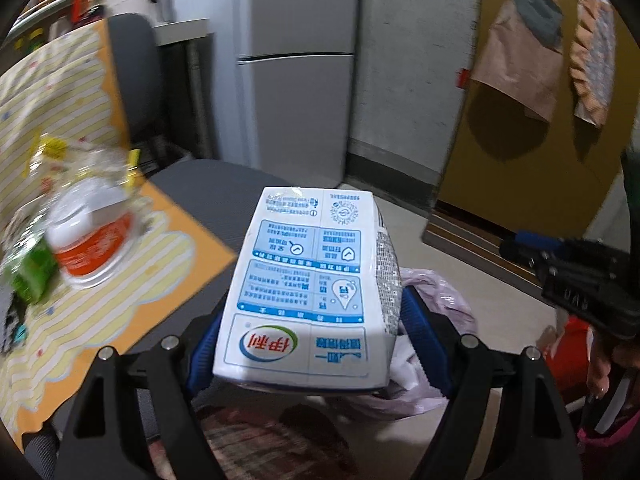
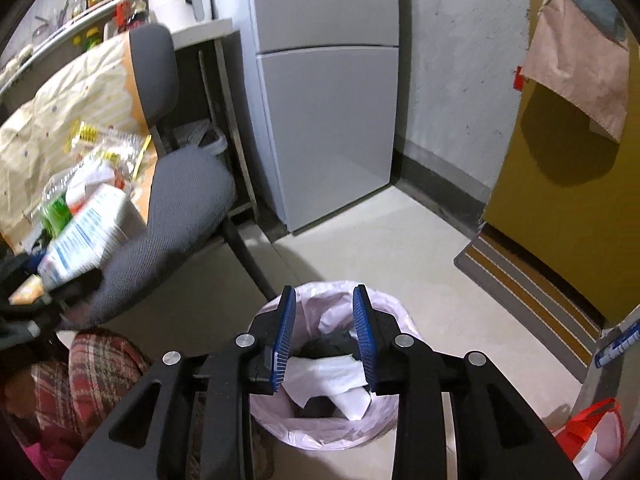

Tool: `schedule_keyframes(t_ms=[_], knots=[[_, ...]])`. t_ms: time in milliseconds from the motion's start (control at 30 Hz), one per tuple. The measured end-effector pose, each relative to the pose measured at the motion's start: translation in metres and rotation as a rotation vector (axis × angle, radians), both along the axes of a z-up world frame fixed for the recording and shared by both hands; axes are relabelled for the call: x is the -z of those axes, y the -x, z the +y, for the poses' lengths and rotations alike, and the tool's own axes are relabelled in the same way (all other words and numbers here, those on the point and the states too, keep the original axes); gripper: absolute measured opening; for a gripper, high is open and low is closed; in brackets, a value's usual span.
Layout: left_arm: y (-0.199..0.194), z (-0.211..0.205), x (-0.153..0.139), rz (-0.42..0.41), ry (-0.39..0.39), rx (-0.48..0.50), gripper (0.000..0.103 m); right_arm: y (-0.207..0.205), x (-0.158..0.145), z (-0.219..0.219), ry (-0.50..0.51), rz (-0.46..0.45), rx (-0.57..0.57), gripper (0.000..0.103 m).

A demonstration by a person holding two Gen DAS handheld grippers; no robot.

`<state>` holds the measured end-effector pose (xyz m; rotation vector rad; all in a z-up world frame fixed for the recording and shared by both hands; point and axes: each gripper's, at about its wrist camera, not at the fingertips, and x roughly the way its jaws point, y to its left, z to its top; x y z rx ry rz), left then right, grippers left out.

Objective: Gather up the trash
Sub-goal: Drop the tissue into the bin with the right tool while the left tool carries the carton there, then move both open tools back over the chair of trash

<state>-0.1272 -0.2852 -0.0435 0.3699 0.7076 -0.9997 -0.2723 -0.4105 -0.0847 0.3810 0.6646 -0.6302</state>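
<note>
the left gripper (image 1: 316, 344) is clamped on a white and blue carton (image 1: 308, 288), its blue pads pressed to the carton's two sides, the box lying lengthwise and pointing toward 12 o'clock. the right gripper (image 2: 325, 340) stands apart, nothing between its fingers, directly above the bin (image 2: 280, 428); from its view the carton (image 2: 86, 236) shows at 9 o'clock, over the chair (image 2: 176, 216).

in the left view a fold of the bin's pale liner (image 1: 440, 292) peeks out at 3 o'clock of the carton, partly under it. the table (image 1: 100, 320) at 9 o'clock carries more trash: a cup (image 1: 90, 240) with an orange band, a green packet (image 1: 32, 276) and clear wrappers, all blurred.

the step in hand looks like the carry from table to bin. the next move calls for swinging the carton rightward until it hangs over the bin's mouth, then parting the fingers; the right gripper sits in that path and likely should clear away first.
</note>
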Motion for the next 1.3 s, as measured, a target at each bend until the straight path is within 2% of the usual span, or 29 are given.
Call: schedule_keyframes(t_ms=[200,400,467,567,733,867,1000,1167,1300], knots=[[0.024,-0.041,0.014,0.011,-0.008,0.137,0.079,0.023,-0.017,-0.018,0.013,-0.061,0.063,0.032],[0.034,-0.072,0.023,-0.005,-0.027,0.198,0.081,0.033,-0.016,-0.031,-0.008,-0.079,0.094,0.032],[0.032,-0.079,0.024,0.003,-0.027,0.204,0.094,0.033,-0.014,-0.033,-0.015,-0.078,0.096,0.032],[0.027,-0.076,0.024,0.014,-0.022,0.194,0.094,0.031,-0.014,-0.031,-0.016,-0.078,0.09,0.034],[0.014,-0.057,0.019,0.008,-0.017,0.133,0.094,0.018,-0.017,-0.022,-0.021,-0.082,0.05,0.035],[0.002,-0.029,0.008,-0.056,-0.032,0.02,0.094,0.001,-0.021,-0.007,-0.03,-0.098,-0.011,0.035],[-0.012,0.004,-0.006,-0.075,-0.028,-0.106,0.094,-0.02,-0.029,0.011,-0.029,-0.107,-0.079,0.035],[-0.023,0.033,-0.018,-0.098,-0.039,-0.215,0.094,-0.045,-0.042,0.037,-0.016,-0.114,-0.167,0.035],[-0.031,0.054,-0.023,-0.097,-0.034,-0.265,0.094,-0.062,-0.053,0.057,0.001,-0.116,-0.227,0.035]])
